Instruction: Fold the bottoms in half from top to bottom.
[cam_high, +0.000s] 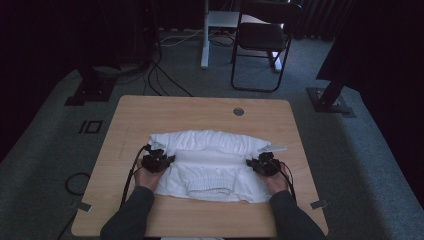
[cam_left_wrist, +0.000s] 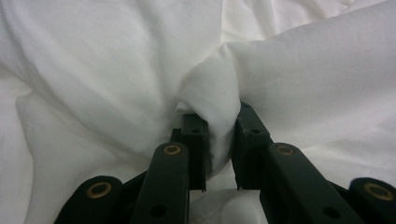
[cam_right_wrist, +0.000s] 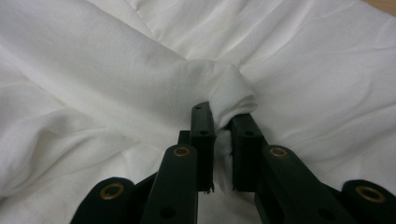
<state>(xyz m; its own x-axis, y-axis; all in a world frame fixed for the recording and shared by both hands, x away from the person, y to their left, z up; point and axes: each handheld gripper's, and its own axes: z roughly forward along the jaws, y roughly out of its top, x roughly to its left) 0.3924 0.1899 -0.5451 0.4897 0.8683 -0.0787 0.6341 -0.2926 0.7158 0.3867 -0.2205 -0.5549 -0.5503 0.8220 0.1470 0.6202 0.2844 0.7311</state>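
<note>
White garment (cam_high: 210, 165) lay spread on wooden table (cam_high: 200, 112), left gripper (cam_left_wrist: 219, 140) clenched a bunched fold at its left side, right gripper (cam_right_wrist: 223, 140) pinched another at its right.

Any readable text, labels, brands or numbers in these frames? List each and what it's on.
None can be read.
White garment: plain cloth, no print or tag legible; close up it is blank too.
Left gripper and right gripper: black jaws with brass rivets, no markings.
Table: bare wood grain, a round grommet with no lettering.
Floor marking: a dark outlined shape, too small and dim to tell if it is text.
</note>
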